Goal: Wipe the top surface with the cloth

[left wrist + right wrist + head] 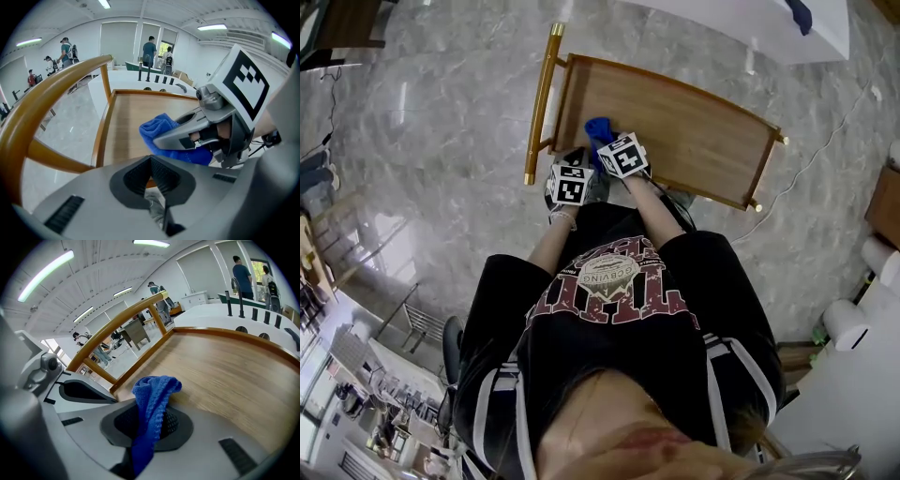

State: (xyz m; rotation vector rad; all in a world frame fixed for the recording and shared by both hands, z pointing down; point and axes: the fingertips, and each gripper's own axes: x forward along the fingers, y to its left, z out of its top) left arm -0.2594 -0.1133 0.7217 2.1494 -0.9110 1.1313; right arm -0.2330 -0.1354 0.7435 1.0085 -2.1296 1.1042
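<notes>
right gripper (151,423) fingers pinch cloth (154,387) at worktop (694,131) near-left corner | left gripper (153,174) fingers together | bare wood runs to far edge

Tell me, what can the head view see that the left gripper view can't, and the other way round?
Only the head view shows the person's printed shirt, the left gripper's marker cube and the cart's far end. Only the left gripper view shows the left gripper with its fingers together, and people far behind. Both show the blue cloth held by the right gripper, and the wooden top.
</notes>
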